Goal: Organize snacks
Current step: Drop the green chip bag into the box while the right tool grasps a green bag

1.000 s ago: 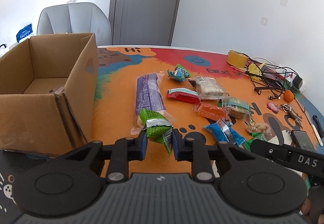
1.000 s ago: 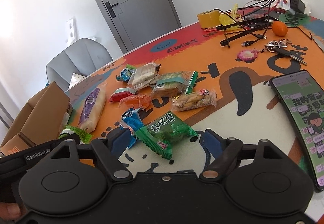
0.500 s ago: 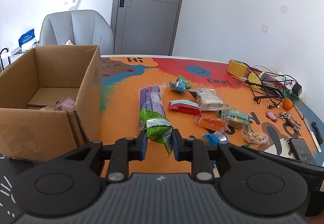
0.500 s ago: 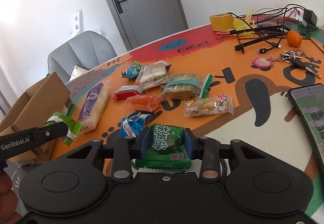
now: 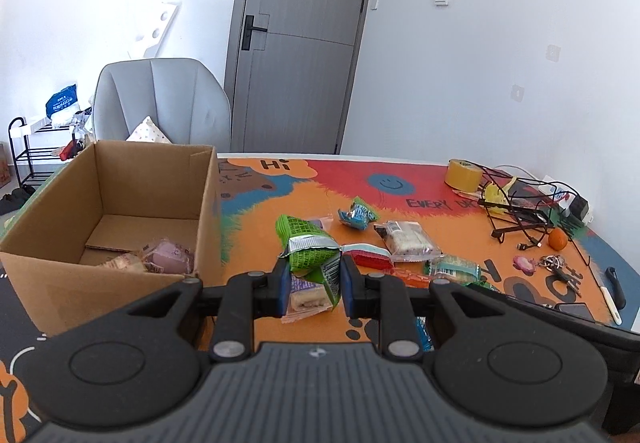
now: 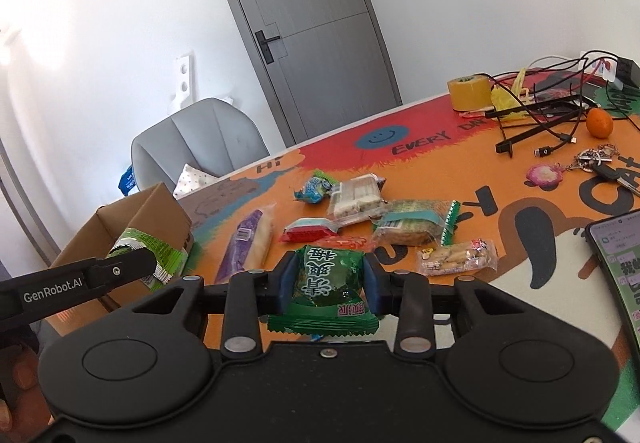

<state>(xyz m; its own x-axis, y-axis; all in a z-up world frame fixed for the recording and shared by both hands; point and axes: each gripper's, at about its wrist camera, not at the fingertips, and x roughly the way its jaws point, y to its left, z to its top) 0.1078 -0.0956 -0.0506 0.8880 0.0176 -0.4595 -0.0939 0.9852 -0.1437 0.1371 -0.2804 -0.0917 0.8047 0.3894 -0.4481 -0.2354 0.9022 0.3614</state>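
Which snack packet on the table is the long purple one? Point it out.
The purple packet, lying flat beside the cardboard box. It is long and stick-shaped; the other packets on the table are short and squat.

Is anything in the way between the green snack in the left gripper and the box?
Nothing visible blocks it. The left gripper holds the light green snack packet up off the table, just right of the cardboard box. The box top is open; only its near wall stands between, and the packet looks about level with its rim.

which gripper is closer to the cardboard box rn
Left. The left gripper, shut on a light green snack packet, is right beside the cardboard box. The right gripper, holding a dark green packet, sits farther out over the table.
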